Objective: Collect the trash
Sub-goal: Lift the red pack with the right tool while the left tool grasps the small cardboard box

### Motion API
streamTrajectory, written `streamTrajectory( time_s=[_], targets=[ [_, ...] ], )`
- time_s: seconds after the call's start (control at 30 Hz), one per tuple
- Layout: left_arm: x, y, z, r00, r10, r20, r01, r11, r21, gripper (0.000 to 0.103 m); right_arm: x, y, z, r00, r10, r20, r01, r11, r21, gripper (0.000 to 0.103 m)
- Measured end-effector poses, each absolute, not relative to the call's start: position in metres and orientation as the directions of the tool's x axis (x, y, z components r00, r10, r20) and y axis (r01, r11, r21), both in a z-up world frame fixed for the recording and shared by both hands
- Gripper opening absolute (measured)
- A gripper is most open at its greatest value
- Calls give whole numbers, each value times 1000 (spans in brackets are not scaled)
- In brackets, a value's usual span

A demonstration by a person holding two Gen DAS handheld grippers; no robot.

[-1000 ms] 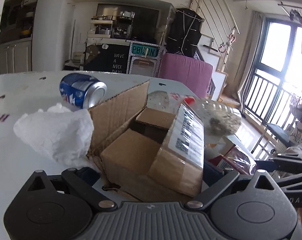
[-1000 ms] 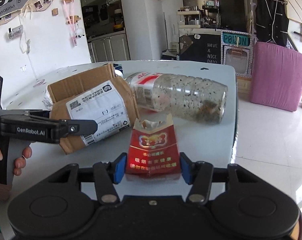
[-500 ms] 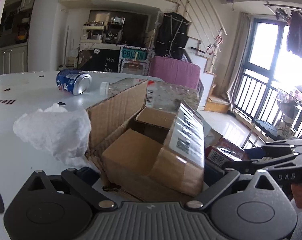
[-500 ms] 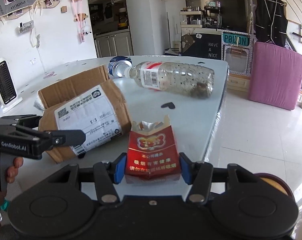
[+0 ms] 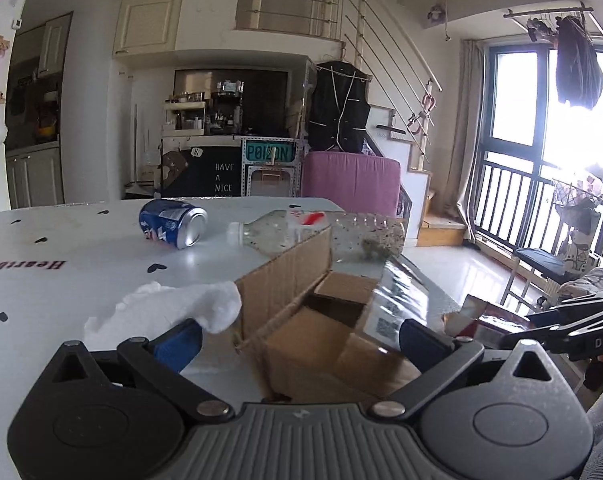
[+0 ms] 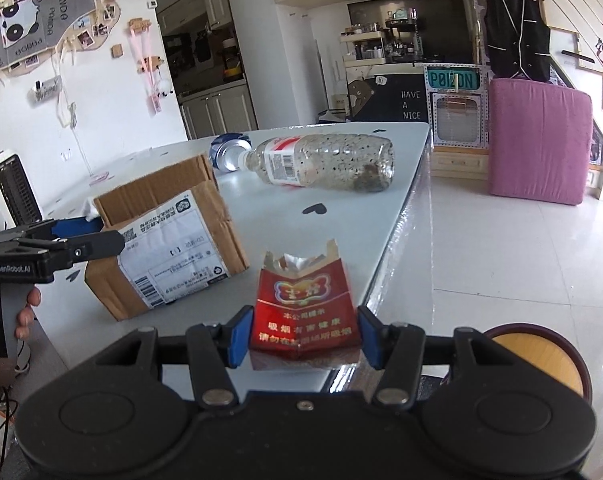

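The right gripper (image 6: 303,334) has its blue pads pressed against both sides of a torn-open red cigarette pack (image 6: 304,316), pinching it low down. The pack stands upright between the fingers with its ragged open top away from the gripper, over the near edge of the white bench (image 6: 341,216).

The left gripper (image 5: 301,336) is spread wide around a crumpled brown cardboard shipping box (image 5: 321,320), one blue finger on each side. I cannot tell whether the pads touch the cardboard. The box rests on the bench with its flaps open and its white printed label (image 6: 169,240) turned toward the right gripper; its long axis runs roughly away from the left gripper.

Just beside the box, against the left finger, lies a crumpled white tissue (image 5: 169,312). Farther back on the bench a clear plastic bottle speckled with dark spots (image 6: 325,164) lies on its side, its long axis across the bench, white cap pointing toward a blue drink can (image 5: 173,223). The can also lies on its side, its silver end close to the bottle's cap. In the right wrist view the two look as if they touch; in the left wrist view a small gap shows between them.

Below the bench edge, beside the right gripper, sits a round brown bin with a dark red rim (image 6: 541,356) on the glossy white floor (image 6: 501,248).
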State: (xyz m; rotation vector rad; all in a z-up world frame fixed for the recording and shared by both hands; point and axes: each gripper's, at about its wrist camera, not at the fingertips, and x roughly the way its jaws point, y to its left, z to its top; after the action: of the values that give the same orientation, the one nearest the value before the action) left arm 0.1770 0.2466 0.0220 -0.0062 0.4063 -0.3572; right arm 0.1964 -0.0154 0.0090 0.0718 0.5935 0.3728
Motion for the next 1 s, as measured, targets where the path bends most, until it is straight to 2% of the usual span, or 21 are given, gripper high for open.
streamTrajectory(
  time_s=[0.23, 0.53, 0.67, 1.0],
  targets=[
    [168, 249, 14, 811, -389, -436, 365, 920, -141, 103, 193, -19, 10, 770, 370, -520, -322, 929, 184, 55],
    [168, 225, -9, 746, -444, -496, 435, 889, -141, 103, 193, -19, 10, 765, 376, -523, -329, 926, 185, 55],
    [170, 216, -14, 738, -456, -498, 454, 881, -133, 103, 192, -20, 10, 764, 378, -522, -331, 925, 185, 55],
    [192, 223, -7, 784, -397, -478, 425, 904, -54, 103, 192, -22, 8, 761, 388, -520, -334, 921, 199, 55]
  ],
)
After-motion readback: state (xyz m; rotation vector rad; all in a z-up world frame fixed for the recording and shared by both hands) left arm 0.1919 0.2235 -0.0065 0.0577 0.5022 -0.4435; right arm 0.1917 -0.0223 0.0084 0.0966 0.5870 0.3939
